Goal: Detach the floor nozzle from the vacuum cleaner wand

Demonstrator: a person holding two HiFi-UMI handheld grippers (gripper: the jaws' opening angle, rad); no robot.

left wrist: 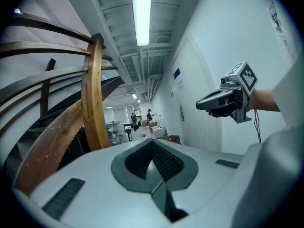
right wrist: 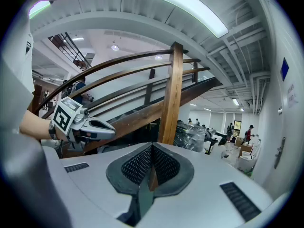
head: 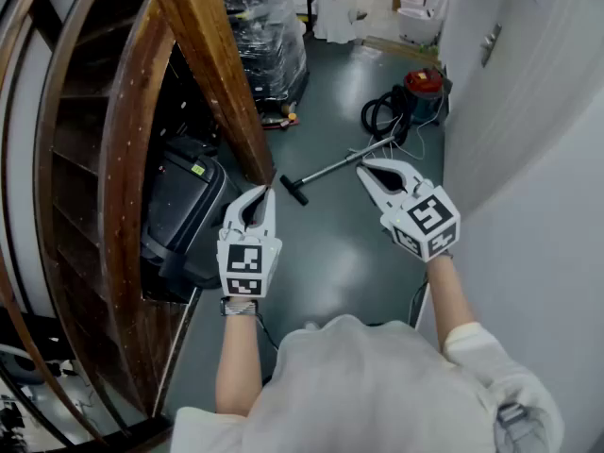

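Grey floor (head: 330,253): floor nozzle (head: 293,191) ahead, wooden stair (head: 212,64) beside; left gripper (head: 268,191), right gripper (head: 362,167) fingers closed, empty.

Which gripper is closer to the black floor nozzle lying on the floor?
Left, it seems. The left gripper hangs just left of the floor nozzle; the right gripper sits further off, to its right.

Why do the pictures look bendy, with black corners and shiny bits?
Head view: the wide lens bows the wall, and the floor has a pale sheen. Left gripper view: round black edges; the ceiling light glares white. Right gripper view: same edges; the ceiling lamp is washed out.
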